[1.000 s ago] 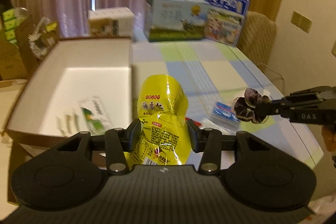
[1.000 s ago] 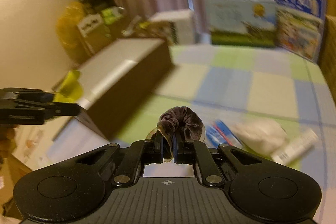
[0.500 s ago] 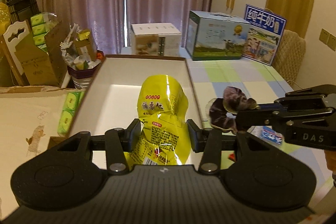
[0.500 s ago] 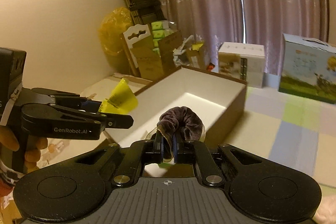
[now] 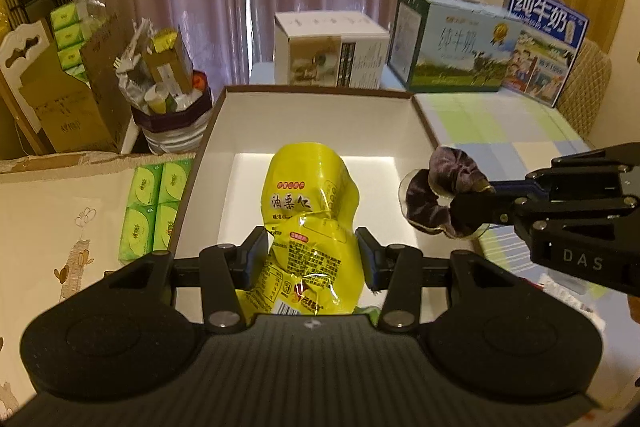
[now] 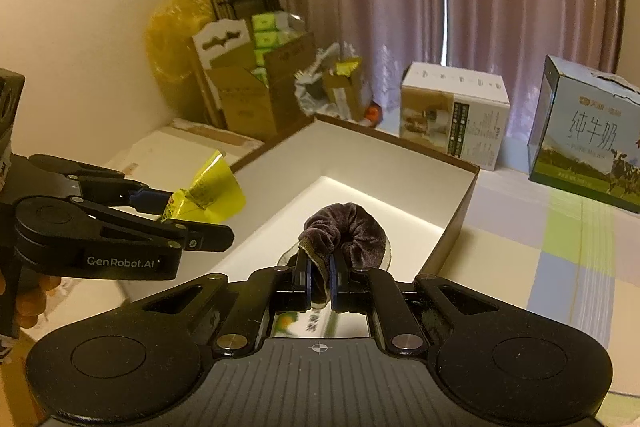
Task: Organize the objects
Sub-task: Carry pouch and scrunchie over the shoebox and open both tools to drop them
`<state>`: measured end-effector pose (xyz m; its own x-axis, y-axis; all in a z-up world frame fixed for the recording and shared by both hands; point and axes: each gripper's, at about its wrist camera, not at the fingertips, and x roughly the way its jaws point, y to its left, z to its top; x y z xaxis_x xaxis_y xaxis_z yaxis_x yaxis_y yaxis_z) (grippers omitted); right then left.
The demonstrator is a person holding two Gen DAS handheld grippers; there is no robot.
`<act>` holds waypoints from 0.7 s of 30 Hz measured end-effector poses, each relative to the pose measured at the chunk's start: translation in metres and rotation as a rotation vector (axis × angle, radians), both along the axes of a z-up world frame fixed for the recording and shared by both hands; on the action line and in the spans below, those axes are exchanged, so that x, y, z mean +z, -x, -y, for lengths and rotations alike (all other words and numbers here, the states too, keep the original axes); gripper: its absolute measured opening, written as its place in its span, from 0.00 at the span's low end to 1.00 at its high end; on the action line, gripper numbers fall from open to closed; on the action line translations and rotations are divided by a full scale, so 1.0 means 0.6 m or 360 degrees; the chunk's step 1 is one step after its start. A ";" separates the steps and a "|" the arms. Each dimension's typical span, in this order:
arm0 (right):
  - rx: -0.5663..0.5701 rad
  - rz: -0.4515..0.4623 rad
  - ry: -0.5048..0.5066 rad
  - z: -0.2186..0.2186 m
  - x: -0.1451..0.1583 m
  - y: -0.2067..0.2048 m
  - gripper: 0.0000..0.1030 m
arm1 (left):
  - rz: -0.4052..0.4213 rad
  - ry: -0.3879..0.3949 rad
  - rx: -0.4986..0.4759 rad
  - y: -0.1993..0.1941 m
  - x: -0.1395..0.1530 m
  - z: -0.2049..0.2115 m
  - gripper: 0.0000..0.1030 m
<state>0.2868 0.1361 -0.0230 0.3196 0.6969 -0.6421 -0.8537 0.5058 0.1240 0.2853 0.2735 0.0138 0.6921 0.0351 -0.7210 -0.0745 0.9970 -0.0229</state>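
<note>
My left gripper [image 5: 311, 251] is shut on a yellow snack bag [image 5: 310, 211], held above the near part of an open brown box with a white inside [image 5: 320, 131]. From the right wrist view the same bag [image 6: 210, 193] sticks out of the left gripper [image 6: 208, 223] over the box's left wall. My right gripper [image 6: 320, 275] is shut on a dark velvet scrunchie [image 6: 346, 231], hanging over the box's [image 6: 460, 223] near right corner. In the left wrist view the scrunchie [image 5: 444, 197] sits at the tip of the right gripper [image 5: 476, 199], beside the box's right wall.
Three printed cartons stand behind the box: a white one [image 5: 332, 47], a milk carton [image 5: 452, 43] and a blue one [image 5: 544, 43]. Green tissue packs [image 5: 150, 211] lie left of the box. Cardboard boxes and clutter [image 5: 160, 83] fill the back left. A checked tablecloth [image 5: 500, 123] spreads right.
Both grippers have swung left from the table toward the box and come in over it, each still holding its object. The scrunchie has moved closer to the box's right wall.
</note>
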 end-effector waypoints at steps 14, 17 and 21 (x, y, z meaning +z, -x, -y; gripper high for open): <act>-0.0031 0.0035 0.0215 -0.082 -0.073 -0.068 0.06 | -0.0180 0.0015 -0.0047 -0.104 -0.074 -0.041 0.41; -0.0066 0.0055 0.0249 -0.092 -0.085 -0.079 0.21 | -0.0199 0.0025 -0.0055 -0.115 -0.083 -0.048 0.41; -0.0063 0.0049 0.0251 -0.093 -0.093 -0.084 0.29 | -0.0218 0.0034 -0.0060 -0.124 -0.092 -0.054 0.42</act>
